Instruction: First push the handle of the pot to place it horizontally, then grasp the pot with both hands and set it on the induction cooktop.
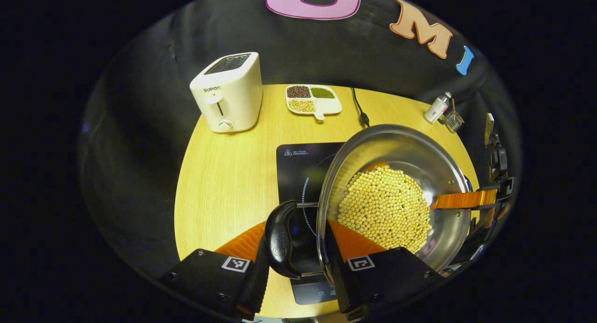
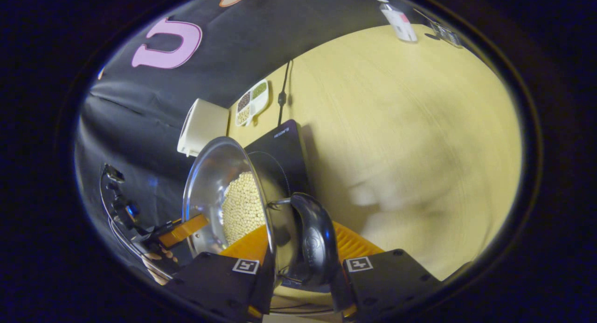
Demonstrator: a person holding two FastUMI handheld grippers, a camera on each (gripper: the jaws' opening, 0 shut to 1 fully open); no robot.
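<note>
Between the fingers of the left gripper (image 1: 298,262), a black loop handle (image 1: 281,241) of the steel pot (image 1: 401,150) is clamped, one finger outside the handle and the other inside the pot's rim. Just beyond those fingers, the pot is seen held above the black induction cooktop (image 1: 298,167), with a layer of yellow soybeans (image 1: 385,211) in its bottom. At the far side of the pot from the left fingers, the right gripper (image 1: 466,199) is seen reaching over the rim.

In the right gripper view, the right gripper (image 2: 303,267) is closed on the pot's other black handle (image 2: 315,241) and the rim beside it. Past its fingers, the pot (image 2: 210,174) is seen tilted on edge over the cooktop (image 2: 284,146), and the left gripper (image 2: 184,230) is seen at the opposite rim, with part of a hand (image 2: 161,260) behind it.

Farther out from the left fingers, on the wooden table (image 1: 224,183), a white toaster (image 1: 228,92) is set to the left, a divided dish of grains (image 1: 312,100) straight ahead, a black cord (image 1: 359,108) beside it, and a small white bottle (image 1: 437,107) to the far right.
</note>
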